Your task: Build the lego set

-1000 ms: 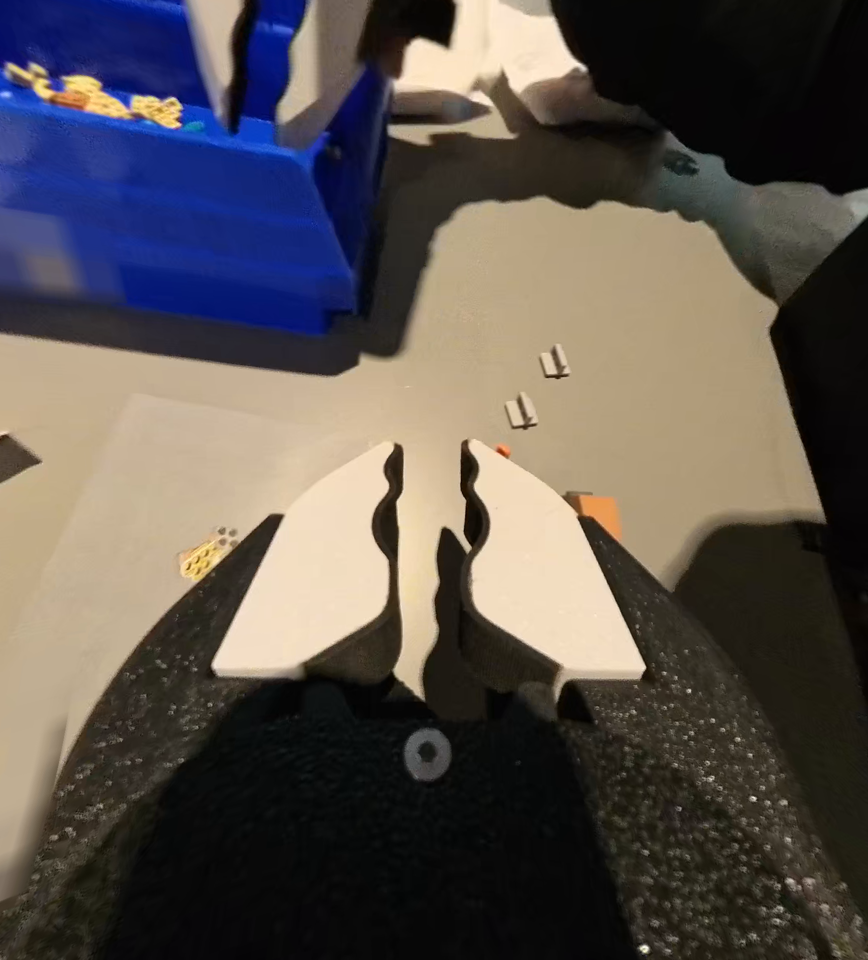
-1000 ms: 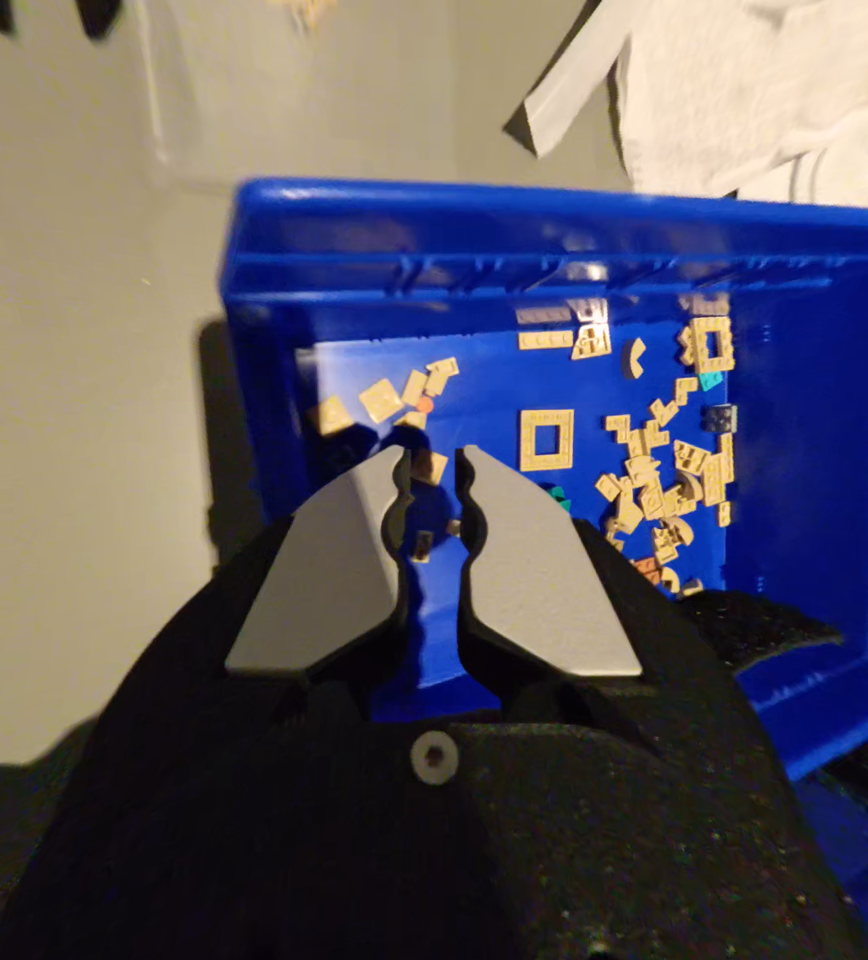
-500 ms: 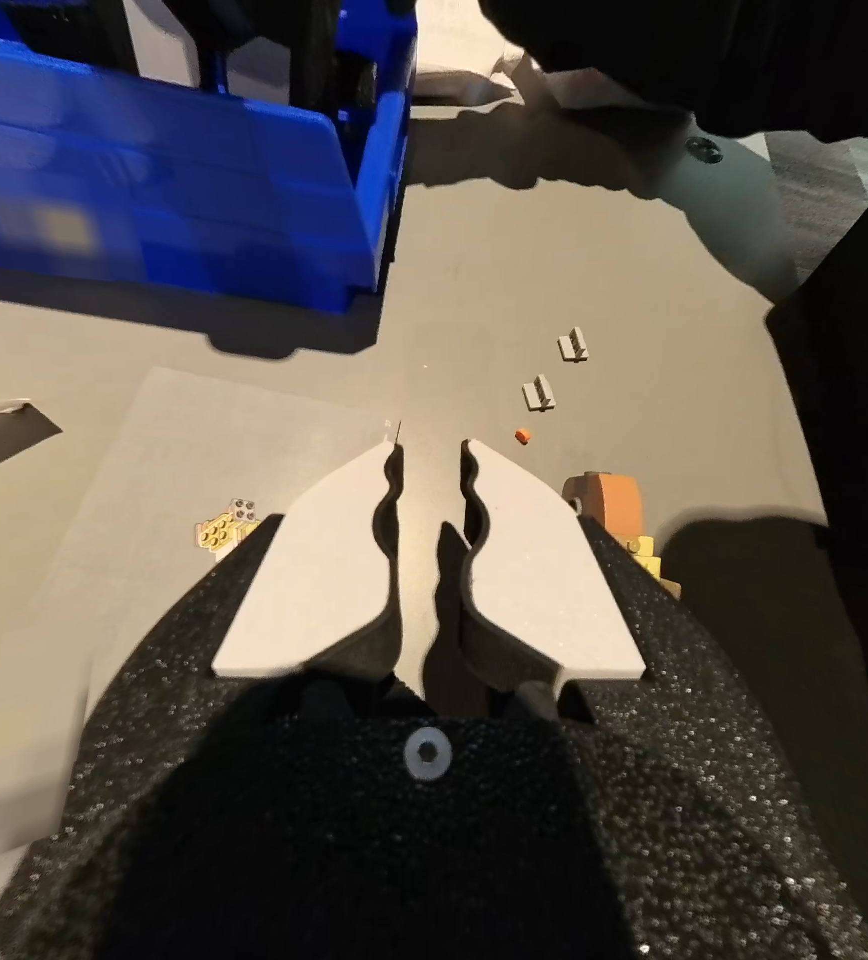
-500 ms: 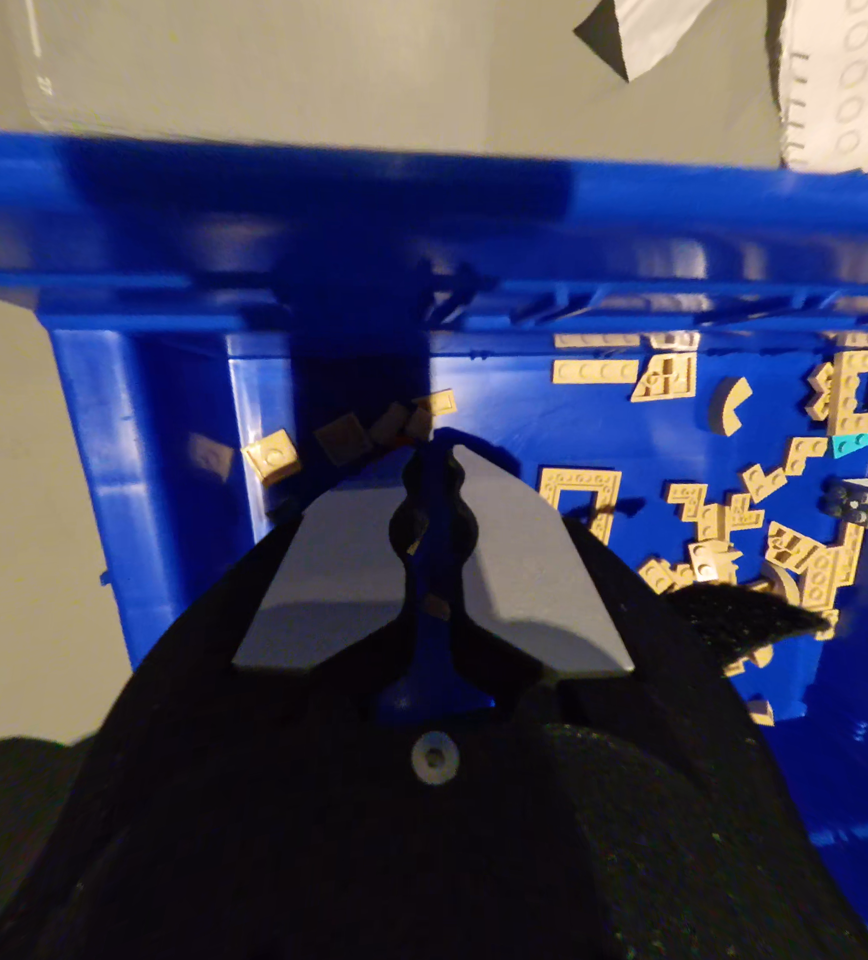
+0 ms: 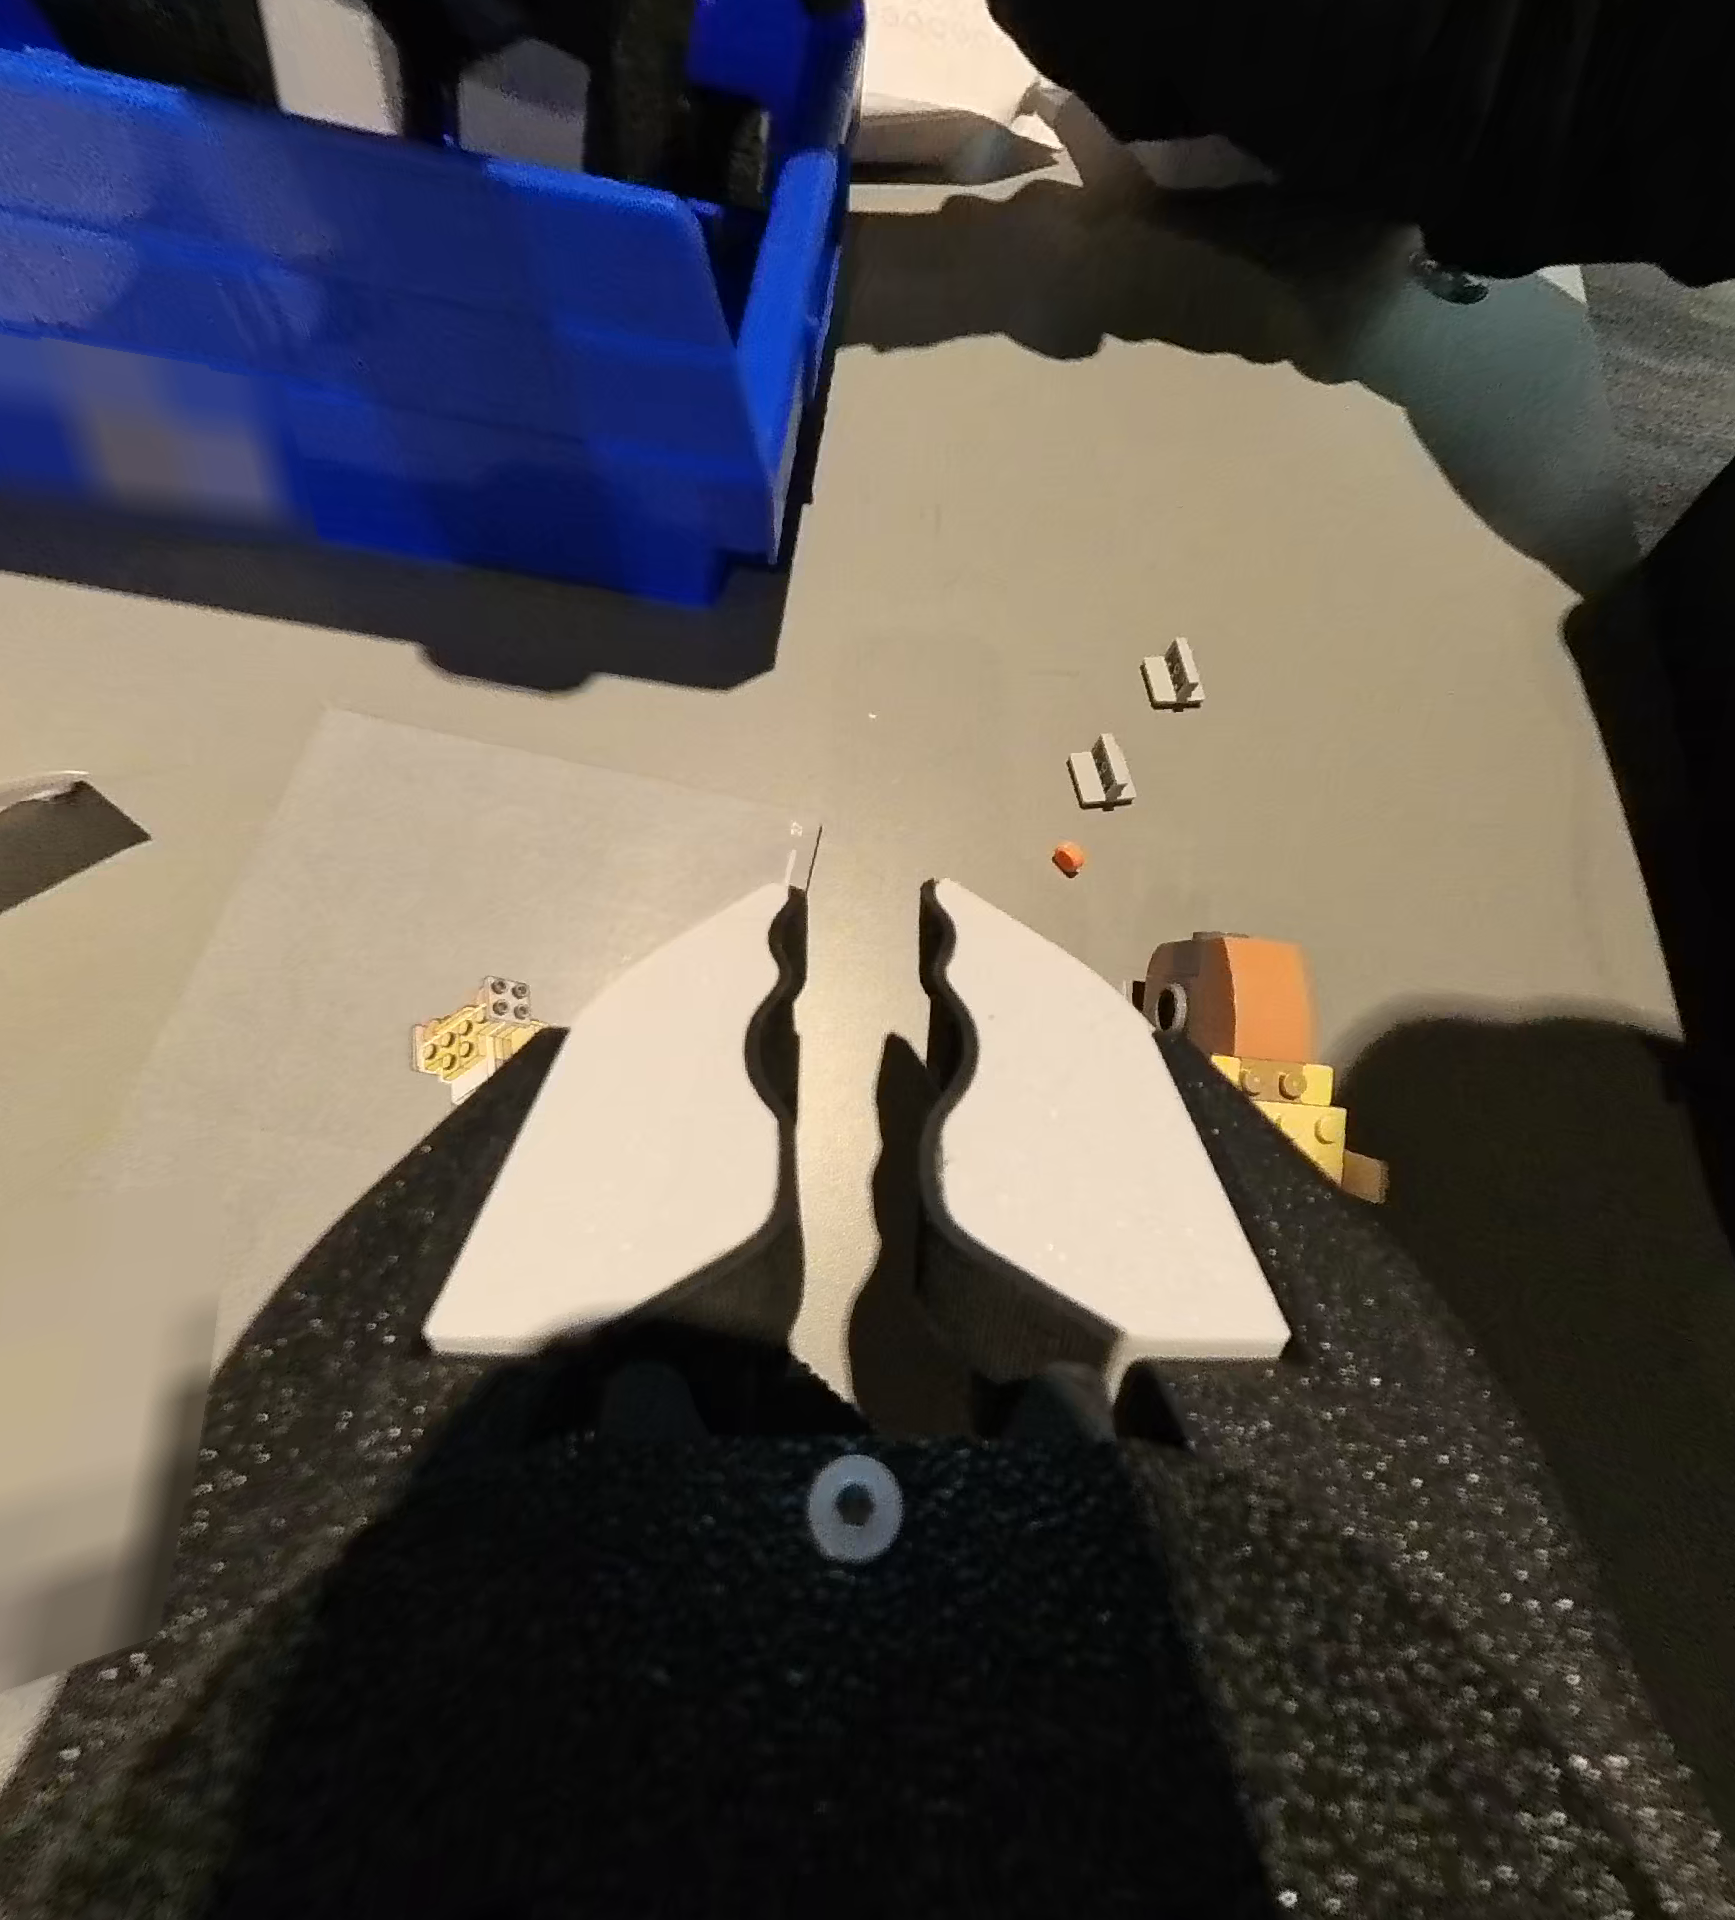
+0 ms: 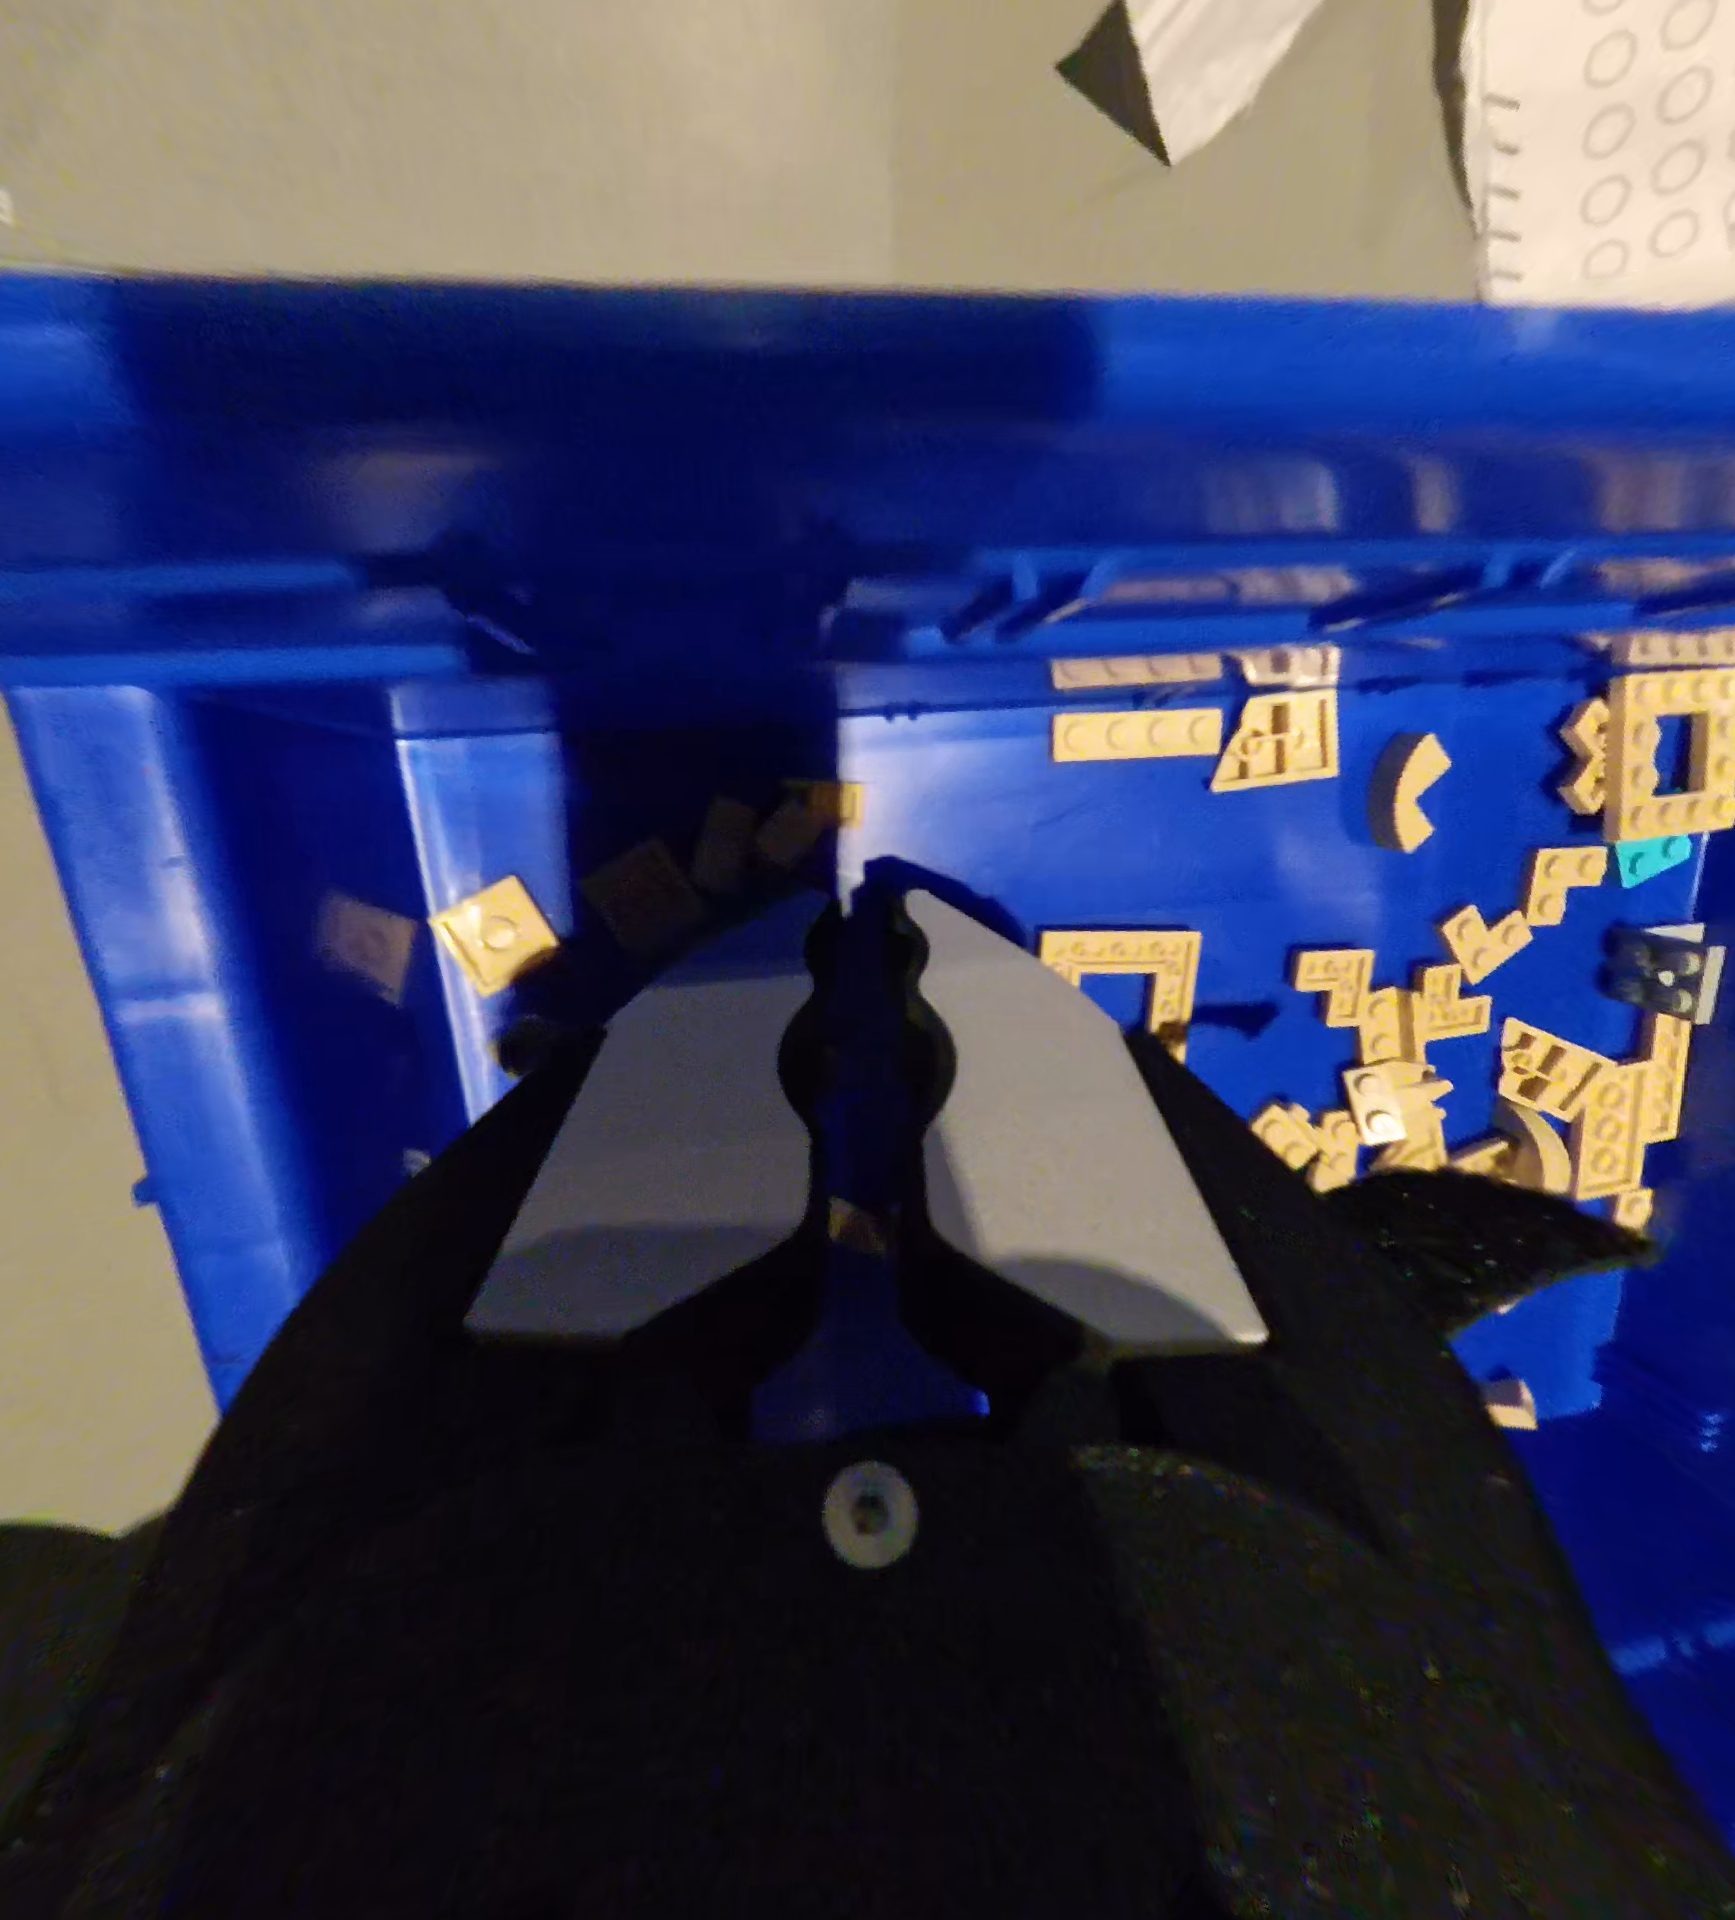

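Note:
My left gripper (image 5: pixel 868 894) is open and empty, low over a white sheet (image 5: pixel 427 883) on the grey table. A small tan assembly (image 5: pixel 473 1029) lies just left of it, and an orange and yellow build (image 5: pixel 1247 1008) just right. The blue bin (image 6: pixel 634 416) holds several loose tan lego plates (image 6: pixel 1414 1018). My right gripper (image 6: pixel 868 894) is down inside the bin, its tips closed together near a tan square plate (image 6: pixel 496 932). I see no piece between the tips. The bin (image 5: pixel 427 343) and the right gripper (image 5: pixel 530 94) also show in the left wrist view.
Two grey pieces (image 5: pixel 1102 774) (image 5: pixel 1172 672) and a tiny orange piece (image 5: pixel 1068 856) lie on the table ahead of the left gripper. A teal piece (image 6: pixel 1652 860) and a dark piece (image 6: pixel 1663 977) lie in the bin. White paper packaging (image 6: pixel 1621 135) lies beyond the bin. The gap from one gripper's tips to the other's is roughly 20 centimeters.
My right gripper went down into the bin and its fingers closed from open to tips together. My left gripper drew back a little, so the orange build shows more; it stayed open.

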A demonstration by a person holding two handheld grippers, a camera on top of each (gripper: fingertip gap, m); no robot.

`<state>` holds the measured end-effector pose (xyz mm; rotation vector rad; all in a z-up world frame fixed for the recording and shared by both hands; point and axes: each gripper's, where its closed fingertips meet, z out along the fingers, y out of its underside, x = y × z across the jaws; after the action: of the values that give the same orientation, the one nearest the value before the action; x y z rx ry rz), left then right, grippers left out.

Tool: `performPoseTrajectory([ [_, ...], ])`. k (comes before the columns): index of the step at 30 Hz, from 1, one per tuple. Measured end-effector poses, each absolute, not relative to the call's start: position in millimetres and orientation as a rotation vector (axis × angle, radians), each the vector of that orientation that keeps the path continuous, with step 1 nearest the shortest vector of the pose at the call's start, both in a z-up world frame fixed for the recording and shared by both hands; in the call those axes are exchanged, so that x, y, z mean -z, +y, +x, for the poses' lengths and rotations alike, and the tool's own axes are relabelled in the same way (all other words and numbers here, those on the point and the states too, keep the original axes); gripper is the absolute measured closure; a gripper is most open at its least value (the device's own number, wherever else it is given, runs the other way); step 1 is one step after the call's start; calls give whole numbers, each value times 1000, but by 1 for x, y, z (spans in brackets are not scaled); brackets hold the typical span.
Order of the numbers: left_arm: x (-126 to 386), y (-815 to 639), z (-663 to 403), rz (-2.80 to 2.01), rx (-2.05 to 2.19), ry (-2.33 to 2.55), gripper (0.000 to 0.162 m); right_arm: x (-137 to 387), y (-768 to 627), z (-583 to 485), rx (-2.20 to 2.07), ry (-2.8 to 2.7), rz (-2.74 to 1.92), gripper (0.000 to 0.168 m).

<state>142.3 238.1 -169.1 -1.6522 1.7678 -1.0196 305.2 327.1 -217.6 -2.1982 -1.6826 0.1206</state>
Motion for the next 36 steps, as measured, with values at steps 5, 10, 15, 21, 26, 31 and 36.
performPoseTrajectory([
  [5, 170, 239, 142, -1658, 1017, 1766, 142, 210, 329, 309, -148, -1649, -2195, 159],
  [10, 171, 239, 142, -1658, 1012, 1768, 142, 199, 330, 312, -207, -1569, -2211, 160],
  [15, 171, 239, 142, -1656, 1003, 1775, 142, 211, 323, 308, -196, -1626, -2227, 158],
  [21, 169, 239, 141, -1652, 1003, 1769, 142, 217, 322, 306, -216, -1620, -2249, 158],
  [26, 168, 239, 141, -1652, 1005, 1768, 142, 221, 322, 304, -218, -1620, -2264, 159],
  [31, 166, 239, 141, -1647, 1013, 1762, 142, 221, 322, 303, -200, -1616, -2267, 161],
  [36, 158, 237, 141, -1629, 1019, 1746, 143, 194, 314, 298, -168, -1499, -2208, 162],
])
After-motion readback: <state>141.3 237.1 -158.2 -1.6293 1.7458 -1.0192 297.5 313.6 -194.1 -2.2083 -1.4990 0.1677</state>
